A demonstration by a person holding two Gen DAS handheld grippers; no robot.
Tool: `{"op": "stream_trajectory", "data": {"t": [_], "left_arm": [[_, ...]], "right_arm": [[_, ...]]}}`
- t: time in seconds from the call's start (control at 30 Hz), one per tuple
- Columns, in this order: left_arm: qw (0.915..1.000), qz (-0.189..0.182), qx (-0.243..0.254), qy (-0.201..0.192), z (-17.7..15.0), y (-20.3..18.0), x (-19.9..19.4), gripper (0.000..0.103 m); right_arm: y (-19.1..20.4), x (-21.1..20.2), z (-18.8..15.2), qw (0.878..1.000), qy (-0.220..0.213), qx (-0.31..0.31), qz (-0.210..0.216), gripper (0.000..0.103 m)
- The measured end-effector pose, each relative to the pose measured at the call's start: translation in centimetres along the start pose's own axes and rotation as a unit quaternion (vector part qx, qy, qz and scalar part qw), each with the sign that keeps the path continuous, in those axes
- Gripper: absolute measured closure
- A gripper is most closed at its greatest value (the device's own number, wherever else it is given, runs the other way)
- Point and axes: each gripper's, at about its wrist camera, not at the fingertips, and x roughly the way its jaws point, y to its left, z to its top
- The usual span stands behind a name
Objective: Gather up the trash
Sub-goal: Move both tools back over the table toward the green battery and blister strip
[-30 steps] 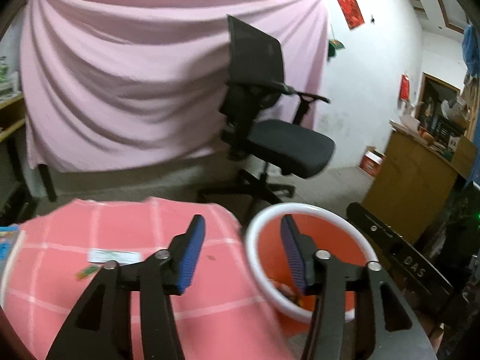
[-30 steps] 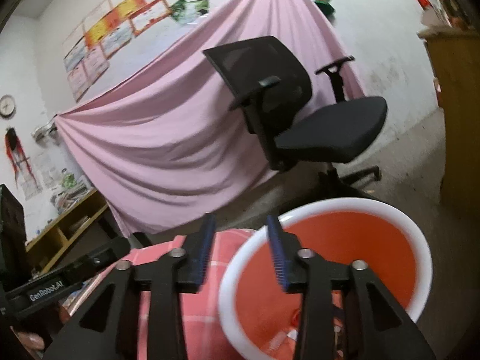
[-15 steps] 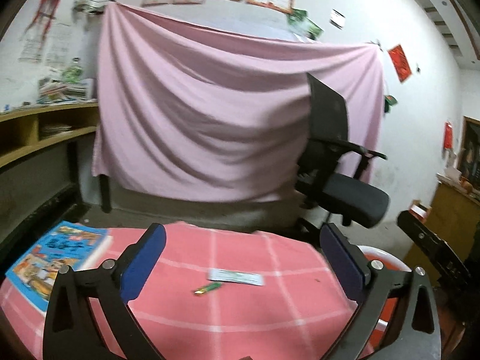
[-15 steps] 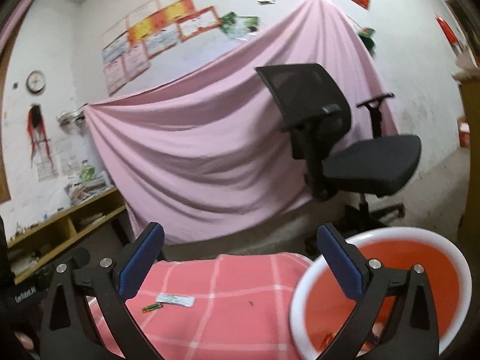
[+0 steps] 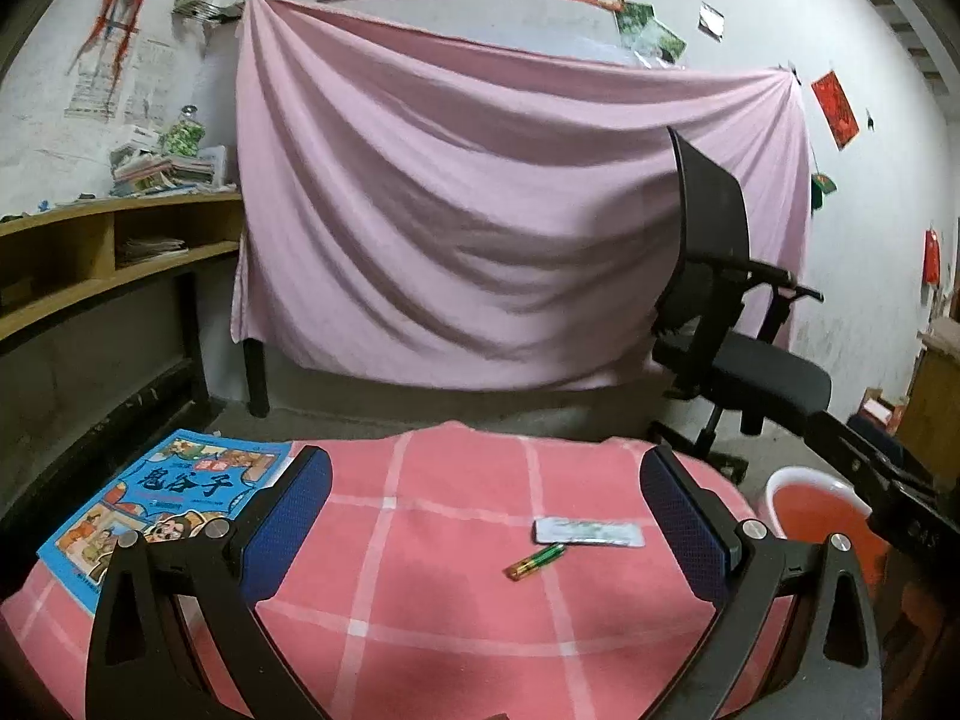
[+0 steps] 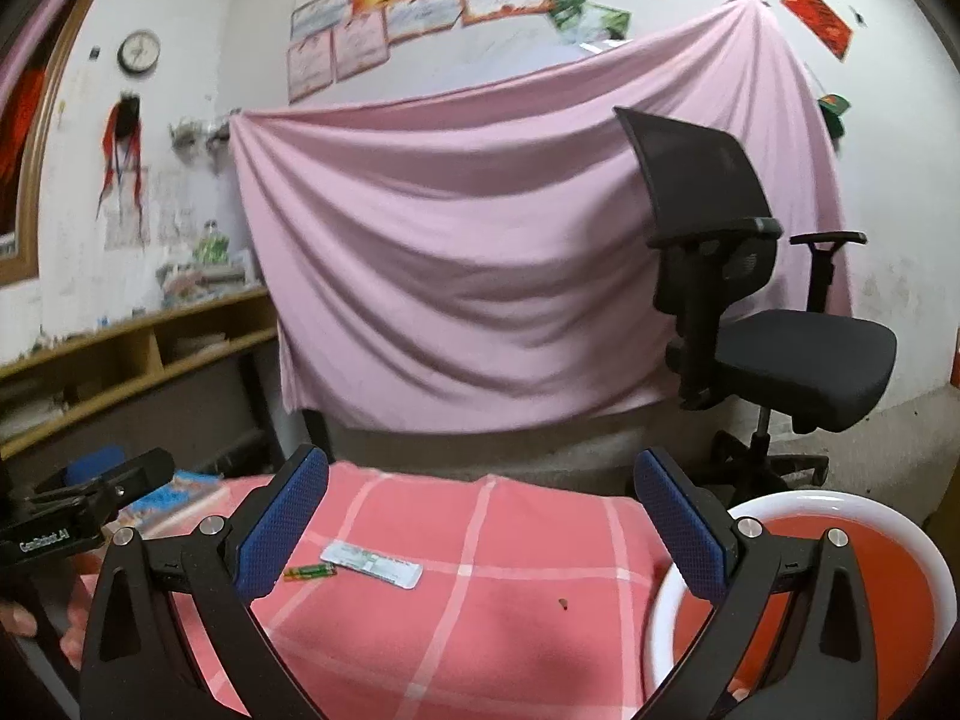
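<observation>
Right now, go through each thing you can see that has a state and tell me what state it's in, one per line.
Left gripper: open, nothing between its fingers.
Right gripper: open, nothing between its fingers.
Battery: lying flat on the pink cloth, not picked up.
White wrapper: lying flat beside the battery, not picked up.
Blue book: closed, cover up, on the cloth's left edge.
Red bin: upright, uncovered, beside the table.
Office chair: unoccupied.

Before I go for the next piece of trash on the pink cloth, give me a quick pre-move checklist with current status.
1. Left gripper open, nothing held: ok.
2. Right gripper open, nothing held: ok.
3. Small green-and-gold battery lying free on the pink checked cloth: ok.
4. Flat white wrapper strip touching the battery: cannot tell.
5. Red bin with white rim beside the table: ok.
6. Blue picture book apart from the trash: ok.
</observation>
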Motion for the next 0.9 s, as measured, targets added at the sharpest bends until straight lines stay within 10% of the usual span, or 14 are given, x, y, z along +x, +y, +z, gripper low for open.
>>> {"op": "stream_trajectory", "data": {"t": [0.4,0.73,0.9], "left_arm": [[0.9901,-0.057,0.048,0.119,-0.7,0.1,6.4,0.007],[0.9590,-0.124,0.092,0.238,-2.2,-2.6,10.9,0.072],[0.9488,-0.110,0.118,0.271,-3.1,-3.7,12.0,0.082]], "right_arm": [[0.0,5.3,-0.9,0.994,0.092,-0.014,0.053,0.010],[1.5,11.7,-2.8,0.959,0.250,-0.019,0.134,0.056],[2.3,12.8,-3.4,0.945,0.285,-0.023,0.159,0.064]]}}
